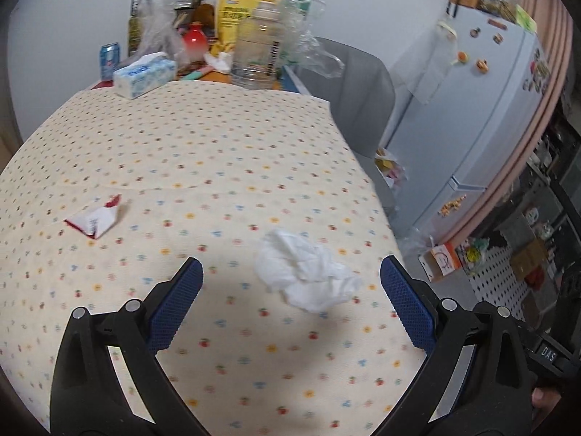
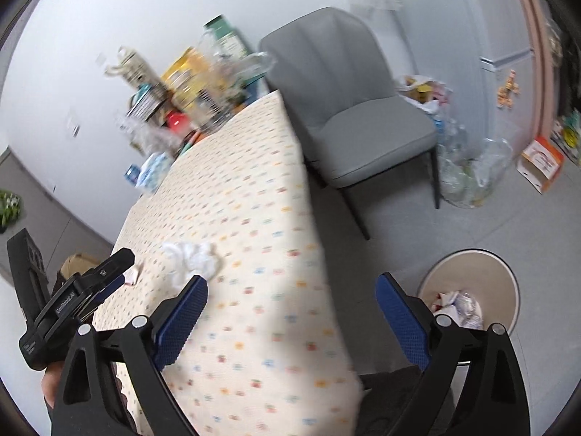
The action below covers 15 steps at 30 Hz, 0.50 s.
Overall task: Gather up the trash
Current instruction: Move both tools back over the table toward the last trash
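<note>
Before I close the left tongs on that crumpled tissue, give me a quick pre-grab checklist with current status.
1. Left tongs open: ok, jaws spread wide.
2. Crumpled tissue between the jaws: ok, though nearer the right jaw.
3. Tongs low enough to pinch: cannot tell.
4. Red-and-white wrapper out of the grab: ok, well to the left.
5. Right tongs free: ok, open and empty.
6. Trash bin ready: ok, open on the floor beside the table.

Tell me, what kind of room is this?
Probably a kitchen or dining corner in someone's home. A fridge covered in magnets stands by the wall, a grey chair sits beside a table with a flowery cloth, and a round trash bin is on the floor.
</note>
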{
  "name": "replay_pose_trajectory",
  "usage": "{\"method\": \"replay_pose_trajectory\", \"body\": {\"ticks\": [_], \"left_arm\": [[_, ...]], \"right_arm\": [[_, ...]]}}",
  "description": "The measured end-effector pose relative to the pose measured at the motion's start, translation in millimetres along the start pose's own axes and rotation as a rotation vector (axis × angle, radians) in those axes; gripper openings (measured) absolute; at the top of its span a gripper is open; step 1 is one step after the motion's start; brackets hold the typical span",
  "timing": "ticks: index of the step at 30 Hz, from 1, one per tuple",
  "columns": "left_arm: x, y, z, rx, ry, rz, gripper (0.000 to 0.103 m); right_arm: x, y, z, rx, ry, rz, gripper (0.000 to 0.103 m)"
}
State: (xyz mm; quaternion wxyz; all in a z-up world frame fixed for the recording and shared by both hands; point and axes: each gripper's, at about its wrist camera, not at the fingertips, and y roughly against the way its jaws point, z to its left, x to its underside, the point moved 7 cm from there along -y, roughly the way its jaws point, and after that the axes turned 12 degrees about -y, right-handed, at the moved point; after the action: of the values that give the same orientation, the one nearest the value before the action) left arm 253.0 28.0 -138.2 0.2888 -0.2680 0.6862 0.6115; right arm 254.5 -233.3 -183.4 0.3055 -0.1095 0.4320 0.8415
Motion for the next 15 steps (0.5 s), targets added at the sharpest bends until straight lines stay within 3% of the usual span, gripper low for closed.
{"method": "replay_pose_trajectory", "body": {"ticks": [12,15], "left_arm": [[21.9,11.0,87.9,-0.05,0.129,0.003,0.097],[27.0,11.7,103.7,-0.059,0.155,0.007,0.097]], "right_arm": [[33.5,-50.7,76.0,-0.002,0.125,0.089,0.091],[40.4,-62.9,86.6,0.039,0.149,0.099,0.092]]}}
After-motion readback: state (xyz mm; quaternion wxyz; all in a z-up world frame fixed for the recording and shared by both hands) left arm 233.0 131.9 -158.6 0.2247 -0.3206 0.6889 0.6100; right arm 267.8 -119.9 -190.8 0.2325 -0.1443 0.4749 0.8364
